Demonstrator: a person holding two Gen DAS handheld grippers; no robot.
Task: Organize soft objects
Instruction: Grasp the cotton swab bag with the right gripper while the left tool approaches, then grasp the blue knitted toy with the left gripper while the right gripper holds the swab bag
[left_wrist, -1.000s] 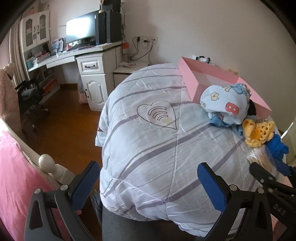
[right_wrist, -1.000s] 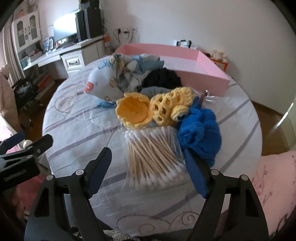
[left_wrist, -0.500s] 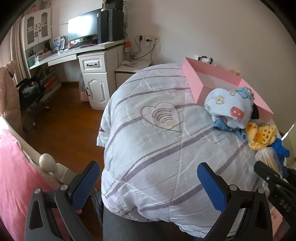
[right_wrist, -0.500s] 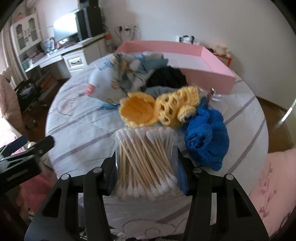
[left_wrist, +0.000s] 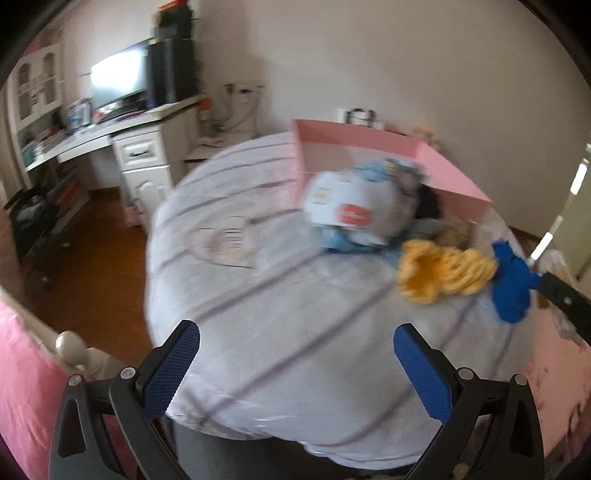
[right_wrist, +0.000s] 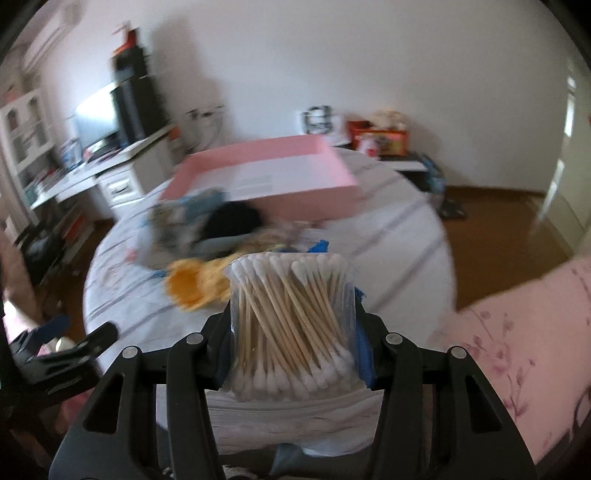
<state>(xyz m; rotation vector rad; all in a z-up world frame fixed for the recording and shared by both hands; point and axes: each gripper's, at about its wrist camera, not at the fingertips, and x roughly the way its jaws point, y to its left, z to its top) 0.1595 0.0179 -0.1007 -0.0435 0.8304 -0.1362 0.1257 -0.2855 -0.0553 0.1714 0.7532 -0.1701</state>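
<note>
My right gripper (right_wrist: 293, 328) is shut on a clear bag of cotton swabs (right_wrist: 291, 325), held above the quilt-covered round table (right_wrist: 399, 240). Behind the bag lie a yellow knitted piece (right_wrist: 195, 286), a black cloth (right_wrist: 232, 221) and a printed light-blue cloth bundle (right_wrist: 181, 218), in front of the pink box (right_wrist: 295, 177). My left gripper (left_wrist: 295, 369) stands open over the near edge of the table (left_wrist: 266, 314), with nothing between its fingers. In the left wrist view the blue-white bundle (left_wrist: 354, 206), the yellow knit (left_wrist: 439, 269) and a blue knitted piece (left_wrist: 511, 284) lie to the right, before the pink box (left_wrist: 369, 147).
A white desk (left_wrist: 122, 147) with a monitor (left_wrist: 118, 79) stands at the back left on a wooden floor (left_wrist: 92, 258). Pink bedding (right_wrist: 524, 325) lies to the right of the table, more (left_wrist: 22, 369) to the left. A small side table with boxes (right_wrist: 380, 142) stands behind the pink box.
My right gripper closed on the bag of cotton swabs and lifted it off the table. The left gripper, still open, swung right, bringing the pile more into its view.
</note>
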